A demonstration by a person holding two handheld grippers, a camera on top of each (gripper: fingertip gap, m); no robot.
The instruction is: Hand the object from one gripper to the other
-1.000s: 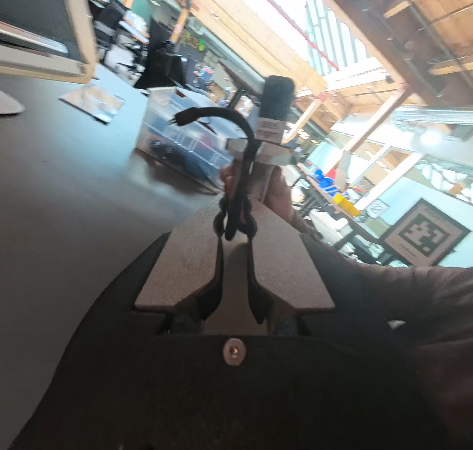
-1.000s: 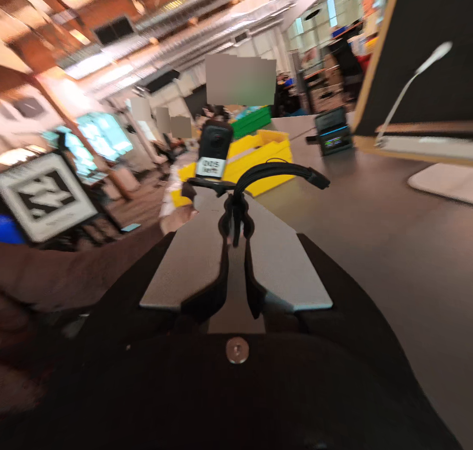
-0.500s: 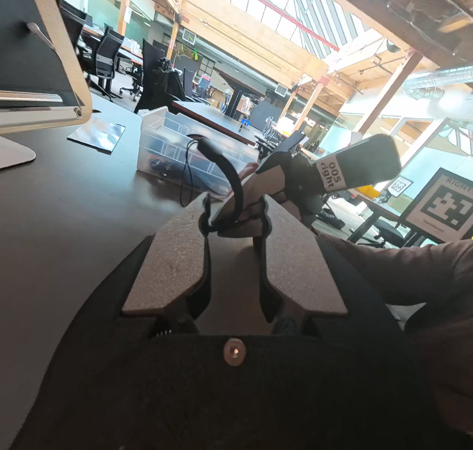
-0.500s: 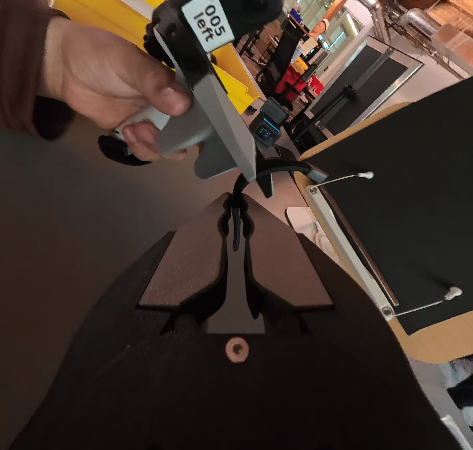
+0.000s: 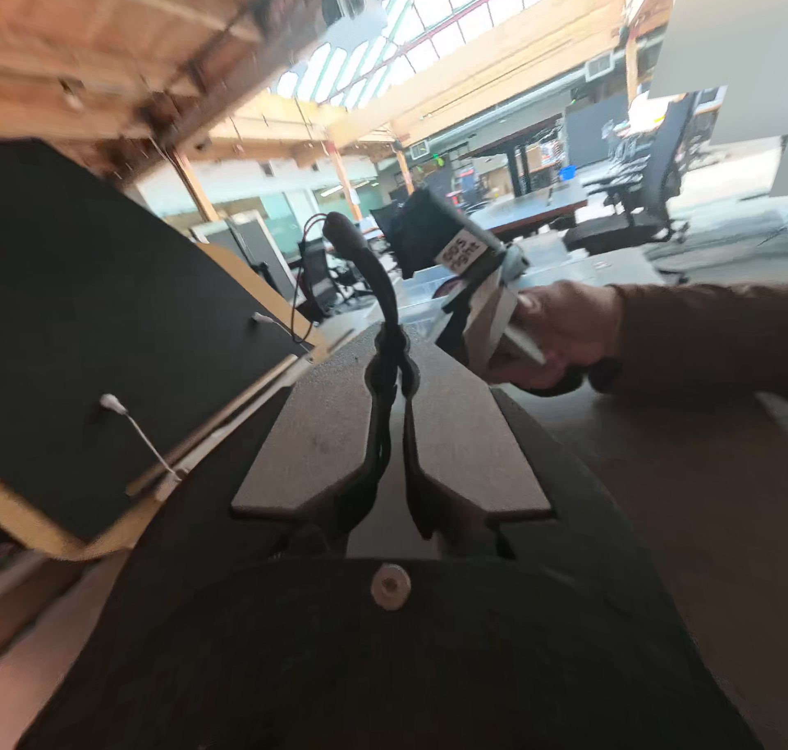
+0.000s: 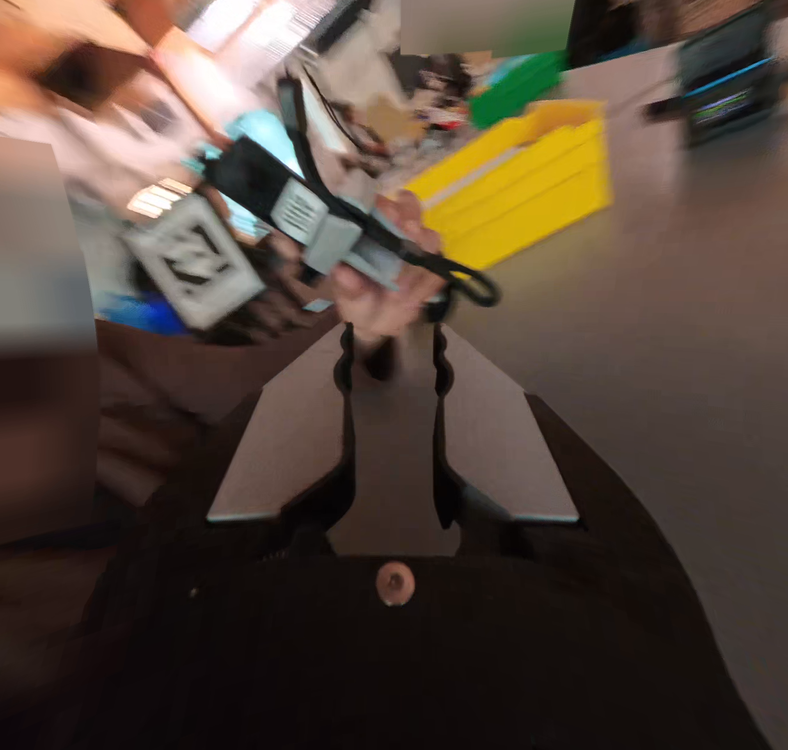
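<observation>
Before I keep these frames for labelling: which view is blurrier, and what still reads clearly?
Right wrist view: heavy motion smear throughout, though the right gripper reads open and empty and the yellow bin keeps its shape. Left wrist view: sharper; the left gripper shut on the black cable is crisp, with blur in the upper-left ceiling.

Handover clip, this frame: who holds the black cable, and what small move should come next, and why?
The left gripper has its jaws shut on the black cable; the right gripper is open and empty, a gap between its jaws. The handover looks done, so probably next: draw the right gripper a little farther clear. Its view is badly blurred, so this is tentative.
</observation>
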